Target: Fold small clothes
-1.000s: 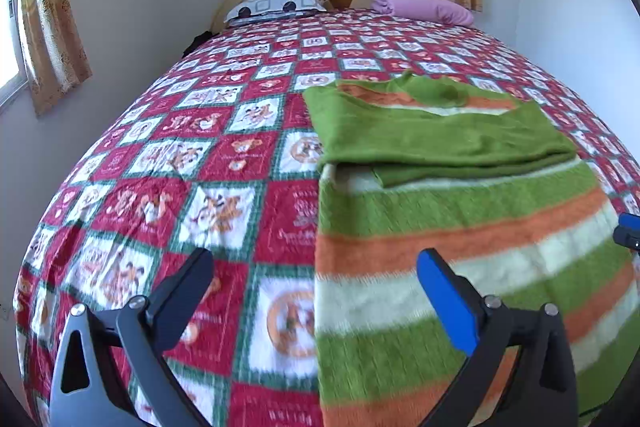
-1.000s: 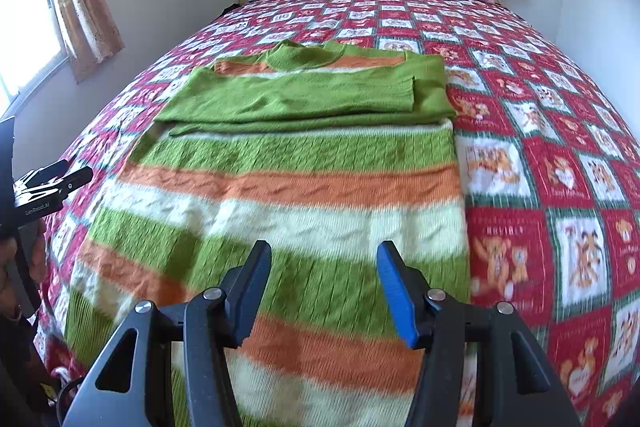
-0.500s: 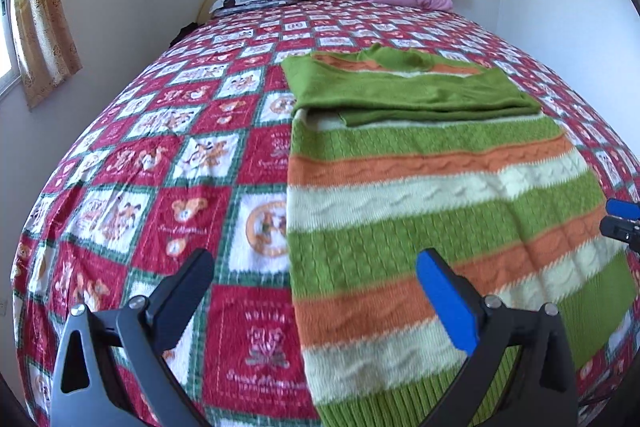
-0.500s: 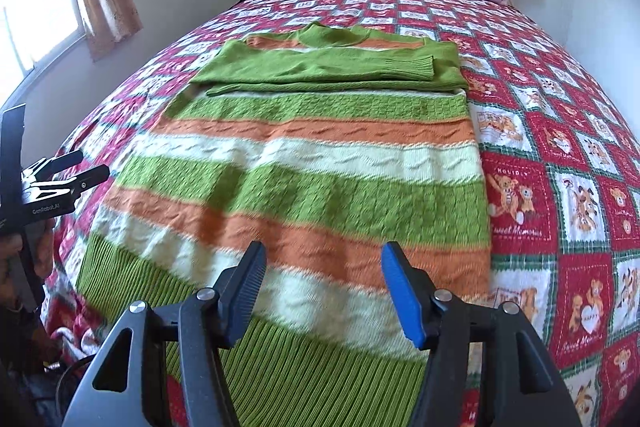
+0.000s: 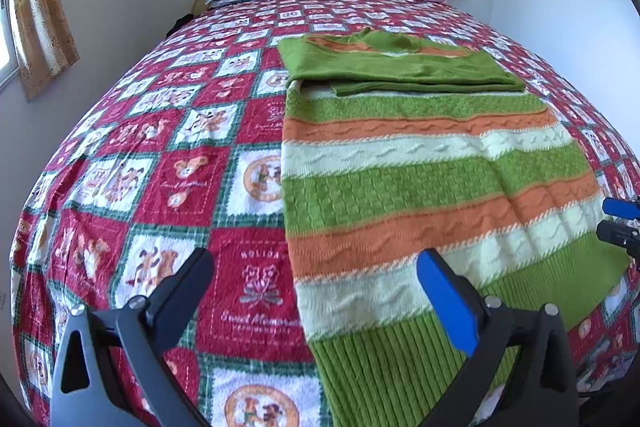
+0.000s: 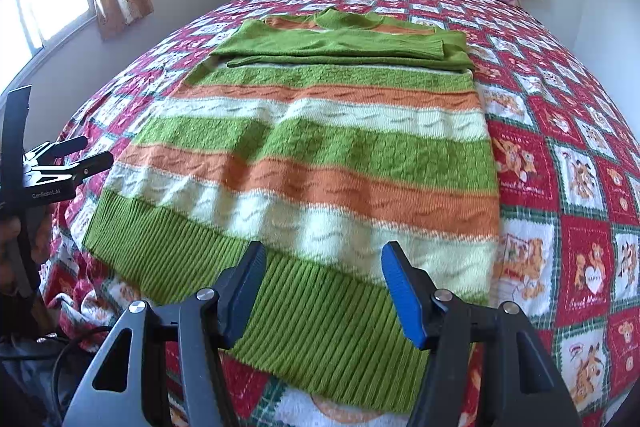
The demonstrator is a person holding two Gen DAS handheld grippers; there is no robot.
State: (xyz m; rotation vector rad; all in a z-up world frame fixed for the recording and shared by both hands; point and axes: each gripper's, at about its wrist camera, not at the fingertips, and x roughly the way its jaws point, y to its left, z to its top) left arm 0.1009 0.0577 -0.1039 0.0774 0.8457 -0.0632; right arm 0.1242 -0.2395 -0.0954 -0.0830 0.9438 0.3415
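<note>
Green ribbed hem [image 6: 224, 267] lies low in frame, the sweater [image 5: 420, 179] flat. Both the left gripper [image 5: 316, 291] and right gripper [image 6: 322, 283] hang wide, empty. Pinch both hem corners level, then fold evenly upward.

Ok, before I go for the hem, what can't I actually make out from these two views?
- Green, orange and cream striped knit sweater: the sleeves are folded across the chest, so the cuffs and what lies beneath are hidden in both views.
- Ribbed green hem: the right claw covers its near edge in the right wrist view.
- Left claw: only the fingers show, open above the red patchwork bedspread; the gap to the cloth is unclear.
</note>
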